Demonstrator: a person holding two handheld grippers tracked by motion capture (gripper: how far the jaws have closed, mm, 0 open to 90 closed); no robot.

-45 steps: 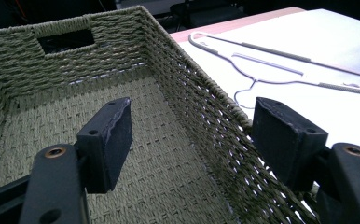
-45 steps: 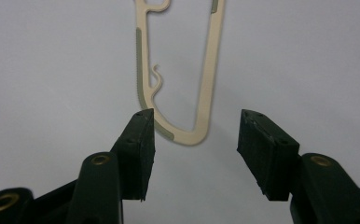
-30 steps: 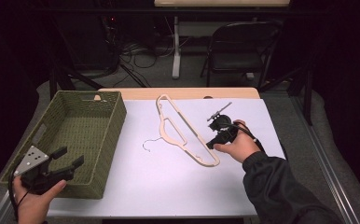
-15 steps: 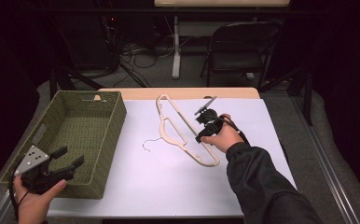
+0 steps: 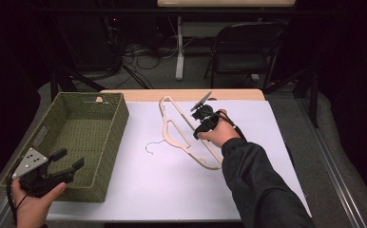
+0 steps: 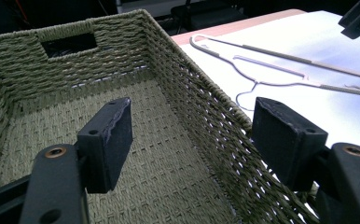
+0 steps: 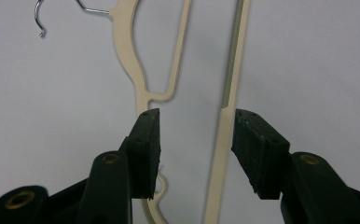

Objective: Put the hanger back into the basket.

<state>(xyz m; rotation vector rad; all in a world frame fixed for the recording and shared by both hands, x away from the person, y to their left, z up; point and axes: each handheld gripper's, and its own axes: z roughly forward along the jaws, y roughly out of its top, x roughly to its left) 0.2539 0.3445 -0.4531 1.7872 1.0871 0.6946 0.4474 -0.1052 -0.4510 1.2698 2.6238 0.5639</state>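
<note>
A cream plastic hanger (image 5: 186, 138) with a metal hook (image 5: 153, 145) lies flat on the white table top (image 5: 139, 185). My right gripper (image 5: 197, 131) points down over the hanger's middle. In the right gripper view its jaws (image 7: 194, 135) have just been closing and stand apart, with the hanger's straight bar (image 7: 234, 70) between them, nearer the right pad and not pinched. My left gripper (image 5: 71, 158) is held open and empty at the near right corner of a green woven basket (image 5: 120, 124). Its pads straddle the basket's wall (image 6: 206, 107).
The basket's inside is bare weave with a cut-out handle (image 6: 71, 44) in the far wall. A dark chair (image 5: 248, 52) and cables stand on the floor beyond the table. The other gripper (image 6: 357, 18) shows at the top right of the left gripper view.
My right hand has slid left and a little farther away along the hanger, and its jaws stand narrower. The left hand has kept still.
</note>
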